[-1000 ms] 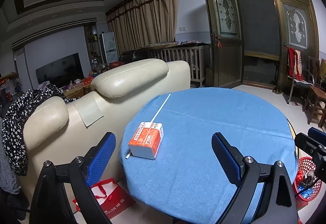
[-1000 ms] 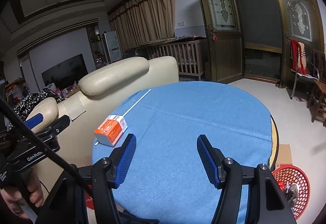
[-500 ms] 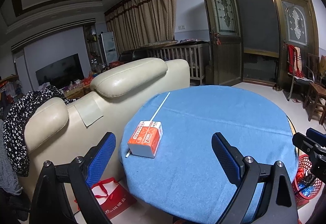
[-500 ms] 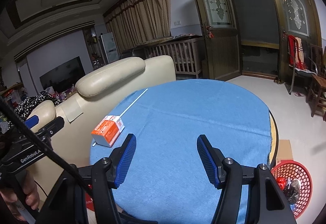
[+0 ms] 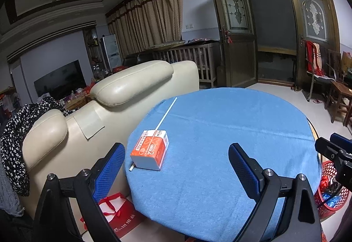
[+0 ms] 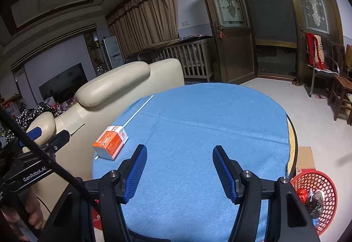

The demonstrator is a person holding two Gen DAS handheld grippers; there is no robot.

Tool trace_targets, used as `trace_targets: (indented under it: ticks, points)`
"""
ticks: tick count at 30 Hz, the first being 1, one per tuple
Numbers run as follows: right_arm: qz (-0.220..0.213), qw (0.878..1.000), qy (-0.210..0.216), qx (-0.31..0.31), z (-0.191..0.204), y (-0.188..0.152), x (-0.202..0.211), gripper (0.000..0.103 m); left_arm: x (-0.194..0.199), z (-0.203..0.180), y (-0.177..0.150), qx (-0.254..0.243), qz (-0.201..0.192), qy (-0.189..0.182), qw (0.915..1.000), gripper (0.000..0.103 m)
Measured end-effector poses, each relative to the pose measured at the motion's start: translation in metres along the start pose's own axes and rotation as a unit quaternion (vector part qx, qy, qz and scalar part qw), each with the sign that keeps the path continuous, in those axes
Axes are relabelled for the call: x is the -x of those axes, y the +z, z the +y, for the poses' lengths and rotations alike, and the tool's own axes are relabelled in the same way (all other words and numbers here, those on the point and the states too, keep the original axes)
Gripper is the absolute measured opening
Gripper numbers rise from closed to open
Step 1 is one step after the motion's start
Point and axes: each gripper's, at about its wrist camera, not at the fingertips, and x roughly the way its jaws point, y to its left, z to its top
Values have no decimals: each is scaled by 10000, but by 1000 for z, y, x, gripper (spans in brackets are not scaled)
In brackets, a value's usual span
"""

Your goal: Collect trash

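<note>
Nothing on the table has shifted since the earlier frames; both views have drifted only slightly.

Item: orange-and-white carton [image 5: 150, 152], left of centre frame, lying flat near the left edge of the blue tablecloth [image 5: 220, 143]. A white straw [image 5: 165, 115] passes beneath it.

Left gripper [image 5: 176, 172]: jaws wide, empty. Right gripper [image 6: 179, 172]: jaws moderately apart, empty.

Red trash basket [image 6: 316, 180]: lower right, on the floor.

Risk: a clumsy approach likely nudges carton or straw off the table edge.

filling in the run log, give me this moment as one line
phase: pre-grasp | left gripper: jaws open, empty | right gripper: jaws open, empty | orange carton: on blue tablecloth, untouched | red basket: on floor
</note>
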Motion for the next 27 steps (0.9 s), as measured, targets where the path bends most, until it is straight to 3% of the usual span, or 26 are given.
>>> trace_targets:
  ticks: [27]
  points:
    - [-175, 9998, 8, -130, -16, 5, 19, 66, 23, -16, 10, -159, -175, -26, 9997, 95]
